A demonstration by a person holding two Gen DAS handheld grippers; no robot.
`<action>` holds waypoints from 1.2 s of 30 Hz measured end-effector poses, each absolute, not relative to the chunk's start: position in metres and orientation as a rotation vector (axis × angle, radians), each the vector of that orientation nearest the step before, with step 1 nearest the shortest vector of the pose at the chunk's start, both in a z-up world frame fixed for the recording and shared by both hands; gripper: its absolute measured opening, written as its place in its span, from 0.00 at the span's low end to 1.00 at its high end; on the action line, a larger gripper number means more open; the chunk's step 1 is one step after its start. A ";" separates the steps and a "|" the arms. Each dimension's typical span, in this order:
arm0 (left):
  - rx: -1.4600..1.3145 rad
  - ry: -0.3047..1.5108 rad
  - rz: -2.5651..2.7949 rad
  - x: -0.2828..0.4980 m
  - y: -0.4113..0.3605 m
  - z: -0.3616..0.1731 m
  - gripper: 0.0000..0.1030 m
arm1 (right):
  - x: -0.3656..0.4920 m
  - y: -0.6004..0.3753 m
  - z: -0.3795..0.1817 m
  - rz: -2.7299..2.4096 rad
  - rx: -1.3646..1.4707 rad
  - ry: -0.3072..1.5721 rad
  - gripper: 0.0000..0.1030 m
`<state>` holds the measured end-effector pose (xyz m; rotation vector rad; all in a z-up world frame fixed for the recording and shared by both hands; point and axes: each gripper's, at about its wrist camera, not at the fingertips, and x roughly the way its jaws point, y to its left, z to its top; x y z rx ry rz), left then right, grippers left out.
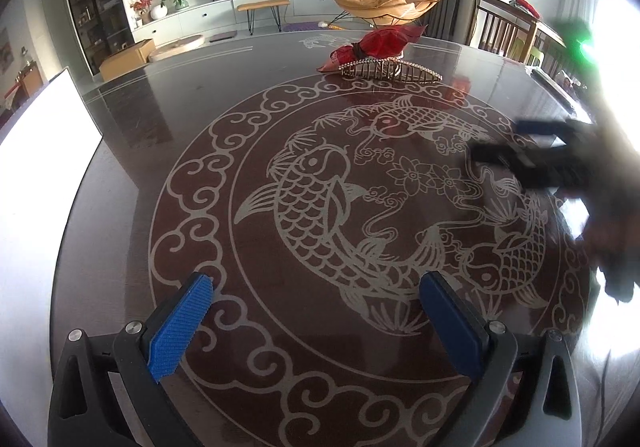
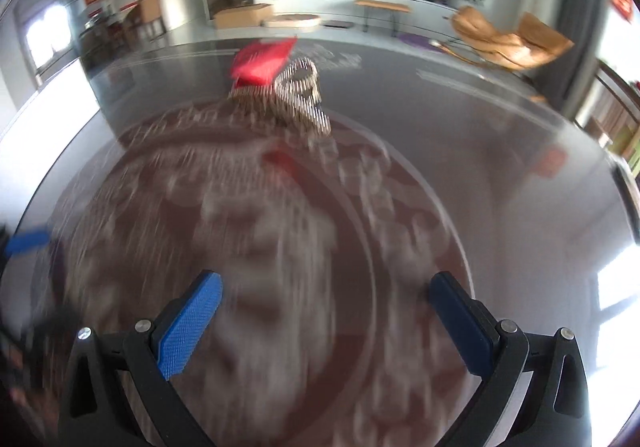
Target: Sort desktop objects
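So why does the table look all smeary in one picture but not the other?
Right wrist view: motion blur smears the table pattern and the red wrapped thing. Left wrist view: the fish pattern is sharp; only the right gripper is blurred, with window glare bleaching that edge.

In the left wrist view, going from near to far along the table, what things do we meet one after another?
Left gripper, open, over the table → carved fish pattern → toothed metal hair clip → red wrapped bundle just behind the clip, near the far edge.
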<state>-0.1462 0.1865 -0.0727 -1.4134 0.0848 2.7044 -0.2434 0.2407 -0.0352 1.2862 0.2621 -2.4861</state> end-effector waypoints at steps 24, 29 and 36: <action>-1.411 0.086 2.702 -0.146 0.185 -0.071 1.00 | -0.115 0.263 -0.030 -2.548 1.201 0.359 0.16; -1.411 0.085 2.703 -0.146 0.186 -0.071 1.00 | -0.071 0.281 -0.033 -2.630 1.237 0.414 1.00; -1.411 0.086 2.704 -0.146 0.185 -0.071 1.00 | -0.086 0.306 -0.038 -2.568 1.319 0.175 1.00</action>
